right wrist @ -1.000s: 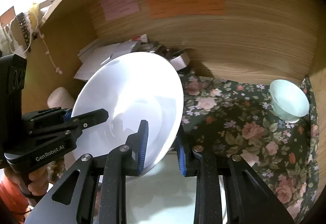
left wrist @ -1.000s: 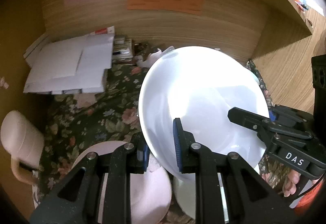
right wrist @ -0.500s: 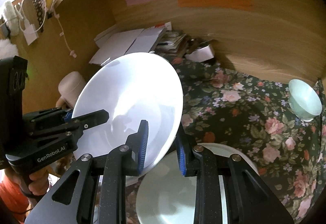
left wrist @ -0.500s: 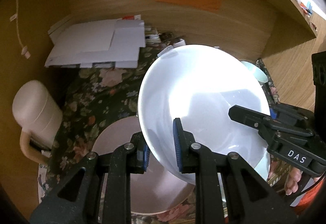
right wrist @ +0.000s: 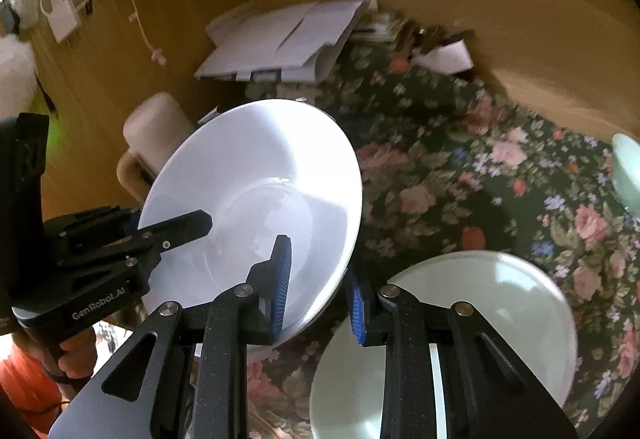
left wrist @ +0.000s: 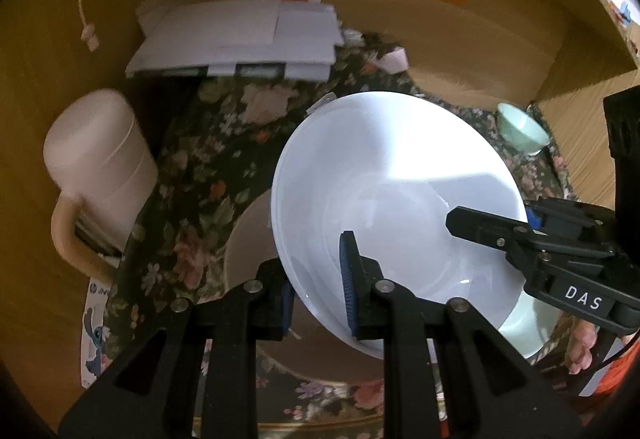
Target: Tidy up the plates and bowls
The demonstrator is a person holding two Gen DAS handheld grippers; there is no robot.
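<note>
A large white bowl (left wrist: 392, 191) is held in the air by both grippers. My left gripper (left wrist: 316, 287) is shut on its near rim, and my right gripper (right wrist: 316, 279) is shut on the opposite rim of the same bowl (right wrist: 256, 195). Below the bowl a pink plate (left wrist: 256, 239) lies on the floral cloth. A pale green plate (right wrist: 444, 343) lies under my right gripper. A small mint bowl (left wrist: 520, 131) stands at the far right, also at the right wrist view's edge (right wrist: 628, 171).
A pink lidded jug (left wrist: 96, 175) with a handle stands at the left. A pile of white papers (left wrist: 240, 39) and small clutter lie against the wooden back wall. Wooden side walls close in the floral-clothed desk (right wrist: 480, 175).
Both grippers have lifted the white bowl higher and back. More of the pink plate, the green plate and the jug now shows below it.
</note>
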